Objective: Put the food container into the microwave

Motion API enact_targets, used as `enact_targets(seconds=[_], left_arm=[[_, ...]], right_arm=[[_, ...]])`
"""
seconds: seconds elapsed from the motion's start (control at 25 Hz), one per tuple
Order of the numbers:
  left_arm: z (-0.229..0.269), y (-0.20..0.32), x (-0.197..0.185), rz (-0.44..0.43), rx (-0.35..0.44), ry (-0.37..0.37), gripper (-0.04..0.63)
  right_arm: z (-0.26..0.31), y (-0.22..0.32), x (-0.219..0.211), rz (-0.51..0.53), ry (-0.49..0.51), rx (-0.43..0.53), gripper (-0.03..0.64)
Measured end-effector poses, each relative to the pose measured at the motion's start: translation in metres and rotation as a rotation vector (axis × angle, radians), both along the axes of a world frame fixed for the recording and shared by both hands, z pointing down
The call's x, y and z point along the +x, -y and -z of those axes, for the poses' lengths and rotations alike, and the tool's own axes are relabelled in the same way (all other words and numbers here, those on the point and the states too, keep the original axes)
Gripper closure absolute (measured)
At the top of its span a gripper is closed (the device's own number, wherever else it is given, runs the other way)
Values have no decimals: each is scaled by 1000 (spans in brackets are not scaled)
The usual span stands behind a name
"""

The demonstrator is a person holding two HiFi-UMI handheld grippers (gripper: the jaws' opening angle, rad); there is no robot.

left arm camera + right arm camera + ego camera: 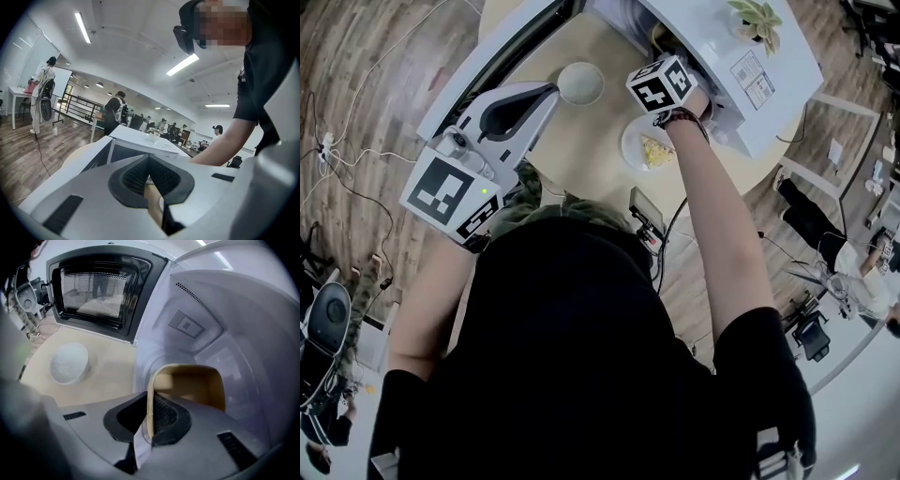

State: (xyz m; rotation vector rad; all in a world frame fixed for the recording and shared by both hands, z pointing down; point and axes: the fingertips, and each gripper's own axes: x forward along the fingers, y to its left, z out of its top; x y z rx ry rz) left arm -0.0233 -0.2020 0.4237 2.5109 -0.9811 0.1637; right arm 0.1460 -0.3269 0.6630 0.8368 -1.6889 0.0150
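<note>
The tan food container [192, 385] sits inside the white microwave [211, 310], low in the cavity. My right gripper [151, 401] is shut on its near wall, which stands thin and upright between the pads. In the head view only that gripper's marker cube [661, 84] shows at the microwave [750, 56] opening, and the container is hidden. The microwave door [98, 291] hangs open to the left. My left gripper [546, 92] hovers over the table left of the opening, and in its own view the left gripper [149, 161] is shut with nothing in it.
A round white lid or bowl [579, 82] lies on the beige round table [581, 159] before the open door. A white plate with yellow food [647, 150] sits under my right wrist. A potted plant [757, 21] stands on the microwave. People and desks fill the room behind.
</note>
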Motion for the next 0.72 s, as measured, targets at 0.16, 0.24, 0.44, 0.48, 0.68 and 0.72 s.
enact_targets(seconds=[0.16,0.24,0.44,0.48,0.68,0.72], left_arm=[[-2,0,-1,3,-5,1,575],[-2,0,0,0,-6,-1,575],[-2,-1,1,-5,0,-6,575],[-2,0,1,-4,2,-8,575],[6,0,-2,-8,24,-22,575],[8,-1,-2,-10,30,-26,575]], right_arm=[[-2,3,-2,-1,-5,10,583],[-4,4,0,5,-30,20,578],[4,11,1,24,-60,107,481],[6,11,2,23,-60,114,472],[25,-6,0,-11,-44,149,474],[30,-13,0,-19,-37,156,479]])
